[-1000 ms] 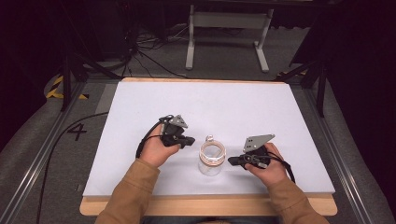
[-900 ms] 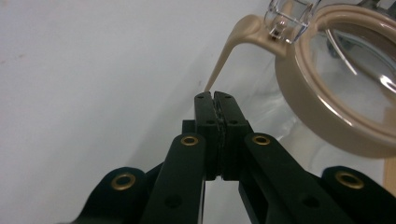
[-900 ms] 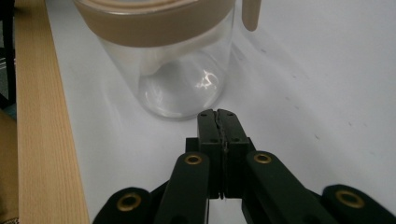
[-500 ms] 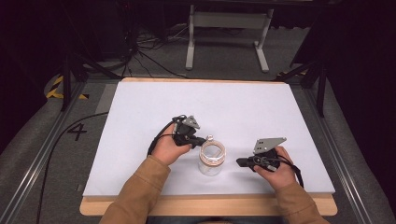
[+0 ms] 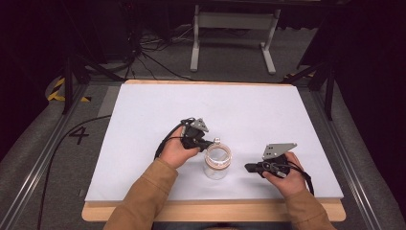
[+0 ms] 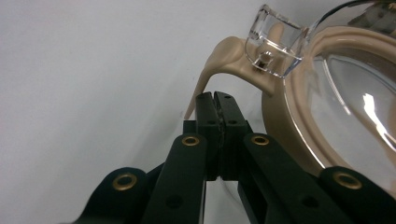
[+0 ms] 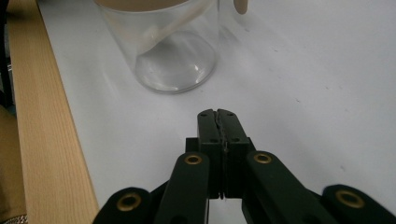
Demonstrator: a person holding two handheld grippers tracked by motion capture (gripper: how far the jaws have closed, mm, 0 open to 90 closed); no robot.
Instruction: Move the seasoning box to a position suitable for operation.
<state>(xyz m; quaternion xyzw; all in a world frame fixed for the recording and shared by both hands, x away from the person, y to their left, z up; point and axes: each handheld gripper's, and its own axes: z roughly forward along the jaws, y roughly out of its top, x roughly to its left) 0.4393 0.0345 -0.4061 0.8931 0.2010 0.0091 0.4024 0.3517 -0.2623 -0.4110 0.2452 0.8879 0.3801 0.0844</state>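
Left gripper [image 5: 207, 143] held just beside the rim of a clear glass jar [image 5: 218, 164], jaws pressed together with nothing between them. In the left gripper view [image 6: 215, 95], tips sat directly under a beige tab [image 6: 219, 56] of the jar's sealing ring, close to it though contact could not be told; a clear plastic clasp [image 6: 275, 42] of the lid [image 6: 355, 93] stood just beyond and to the right of the tips.

Right gripper [image 5: 251, 167] rested low on the white table [image 5: 239, 110], jaws likewise together and empty, pointing toward the jar but apart from it. In the right gripper view [image 7: 217, 113], jar stood upright ahead and slightly left of the tips, its round base [image 7: 175, 70] on the table; wooden table edge [image 7: 42, 116] ran along the left.
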